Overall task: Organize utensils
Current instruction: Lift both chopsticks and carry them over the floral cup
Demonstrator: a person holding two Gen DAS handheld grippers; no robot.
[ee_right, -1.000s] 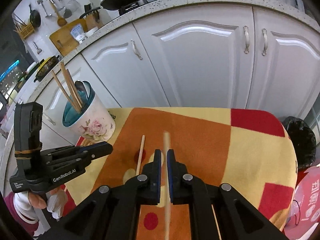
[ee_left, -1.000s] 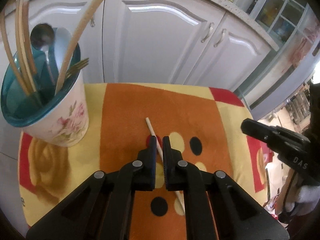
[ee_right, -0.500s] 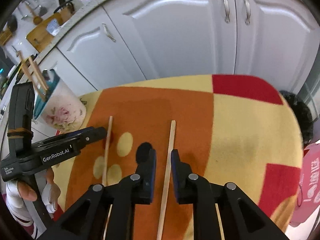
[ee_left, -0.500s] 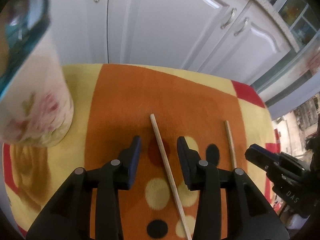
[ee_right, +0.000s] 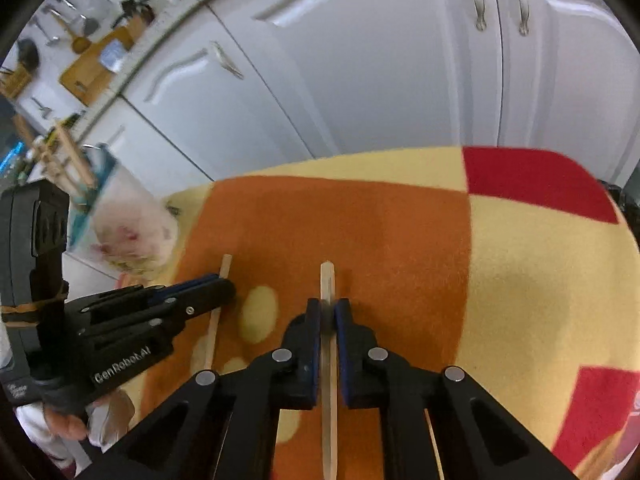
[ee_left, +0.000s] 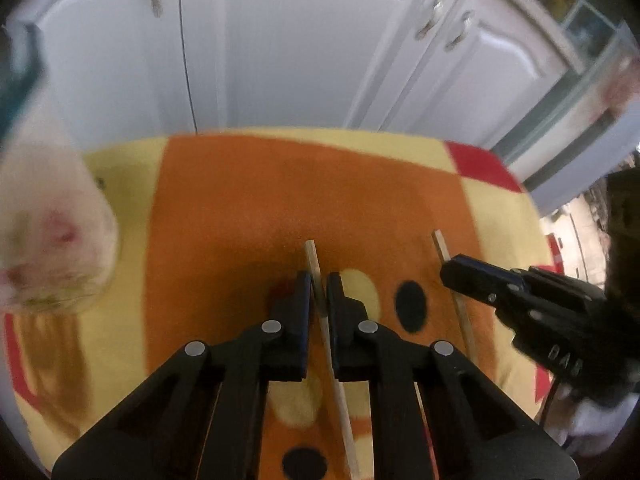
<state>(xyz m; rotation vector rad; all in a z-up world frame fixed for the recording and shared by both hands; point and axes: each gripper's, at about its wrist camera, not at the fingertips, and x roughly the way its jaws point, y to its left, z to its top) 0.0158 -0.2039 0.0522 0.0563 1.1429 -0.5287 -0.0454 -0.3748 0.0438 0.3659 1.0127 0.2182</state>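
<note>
left gripper (ee_left: 319, 294): nearly closed around one chopstick (ee_left: 316, 270) lying on the blanket (ee_left: 240, 208) | right gripper (ee_right: 328, 312): closed around the second chopstick (ee_right: 327, 280) | chopsticks on blanket: two | floral holder (ee_right: 132, 236): one, blurred, at far left, several sticks inside
</note>
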